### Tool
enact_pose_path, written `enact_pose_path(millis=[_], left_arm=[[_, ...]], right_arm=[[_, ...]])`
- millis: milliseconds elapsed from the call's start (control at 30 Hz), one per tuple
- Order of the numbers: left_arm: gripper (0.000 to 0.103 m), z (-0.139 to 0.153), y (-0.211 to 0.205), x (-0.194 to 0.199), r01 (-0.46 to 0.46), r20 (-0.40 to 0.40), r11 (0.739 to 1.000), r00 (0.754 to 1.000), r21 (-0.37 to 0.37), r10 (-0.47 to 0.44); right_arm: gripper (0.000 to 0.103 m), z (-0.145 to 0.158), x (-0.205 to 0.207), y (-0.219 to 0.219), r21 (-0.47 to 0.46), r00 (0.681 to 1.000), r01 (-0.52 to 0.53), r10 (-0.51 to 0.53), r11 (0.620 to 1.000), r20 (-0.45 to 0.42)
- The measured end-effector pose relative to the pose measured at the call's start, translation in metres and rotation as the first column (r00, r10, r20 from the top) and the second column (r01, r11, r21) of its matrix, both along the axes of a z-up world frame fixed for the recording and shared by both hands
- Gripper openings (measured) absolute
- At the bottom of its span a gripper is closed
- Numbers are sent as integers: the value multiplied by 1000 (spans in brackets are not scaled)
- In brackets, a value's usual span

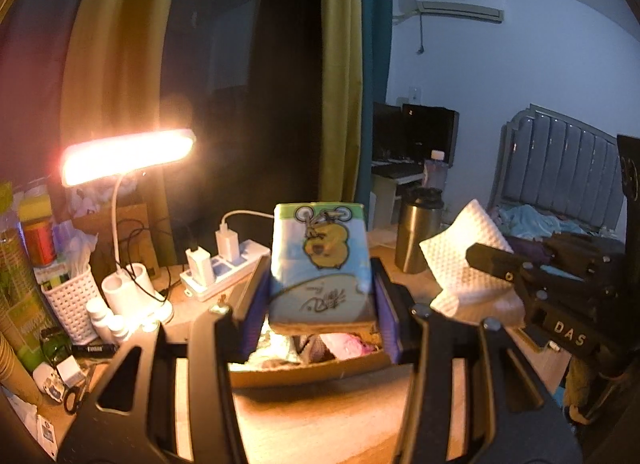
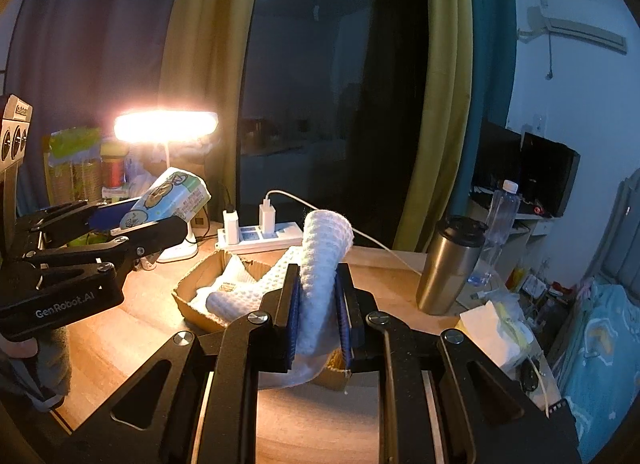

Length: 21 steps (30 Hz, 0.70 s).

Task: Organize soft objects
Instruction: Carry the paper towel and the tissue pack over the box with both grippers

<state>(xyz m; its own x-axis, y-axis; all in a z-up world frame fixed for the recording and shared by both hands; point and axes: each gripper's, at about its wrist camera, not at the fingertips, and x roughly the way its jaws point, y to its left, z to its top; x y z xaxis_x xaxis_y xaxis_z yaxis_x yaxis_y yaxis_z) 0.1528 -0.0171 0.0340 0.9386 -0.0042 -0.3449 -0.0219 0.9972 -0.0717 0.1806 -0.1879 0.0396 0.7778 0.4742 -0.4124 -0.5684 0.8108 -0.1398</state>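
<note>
The soft pack of tissues [image 1: 320,260], wrapped in pale blue and green film printed with a yellow cartoon animal on a bicycle, stands upright between the blue pads of the left gripper [image 1: 322,296], which clamp its two sides. It hangs in the air above the shallow brown cardboard box [image 1: 320,374] on the wooden desk [image 1: 320,424]. The white waffle-textured cloth [image 2: 320,264], thick and bumpy, is pinched in a folded bunch by the right gripper [image 2: 318,316], whose jaws squeeze it tight; its free end droops down to the box [image 2: 192,284], where more white cloth lies.

The left wrist view looks straight onto the pack's printed front and, under it, into the box, where pink and pale soft items [image 1: 348,344] lie bundled. It also shows, left of the box, a white lattice basket [image 1: 70,304] and small white bottles [image 1: 106,318], and behind the box a white power strip [image 1: 224,268]. The right wrist view shows the pack [image 2: 172,200] from the side, tilted, left of the box and above desk level, with the lit desk lamp [image 2: 166,126] behind it. Right of the box it shows a steel travel mug [image 2: 450,264], a clear plastic water bottle [image 2: 500,224] and crumpled white tissues [image 2: 496,332] at the desk's edge.
</note>
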Motion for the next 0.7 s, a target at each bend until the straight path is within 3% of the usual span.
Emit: enact_pose_path(millis=[367, 700], left_arm=[[48, 1, -1, 26, -23, 11, 1000, 1000, 11, 23], [48, -15, 1, 57, -37, -19, 999, 999, 8, 37]], right_arm=[[18, 0, 29, 0, 13, 1000, -17, 17, 1000, 4], [18, -11, 56, 4, 17, 1000, -15, 15, 1000, -26]])
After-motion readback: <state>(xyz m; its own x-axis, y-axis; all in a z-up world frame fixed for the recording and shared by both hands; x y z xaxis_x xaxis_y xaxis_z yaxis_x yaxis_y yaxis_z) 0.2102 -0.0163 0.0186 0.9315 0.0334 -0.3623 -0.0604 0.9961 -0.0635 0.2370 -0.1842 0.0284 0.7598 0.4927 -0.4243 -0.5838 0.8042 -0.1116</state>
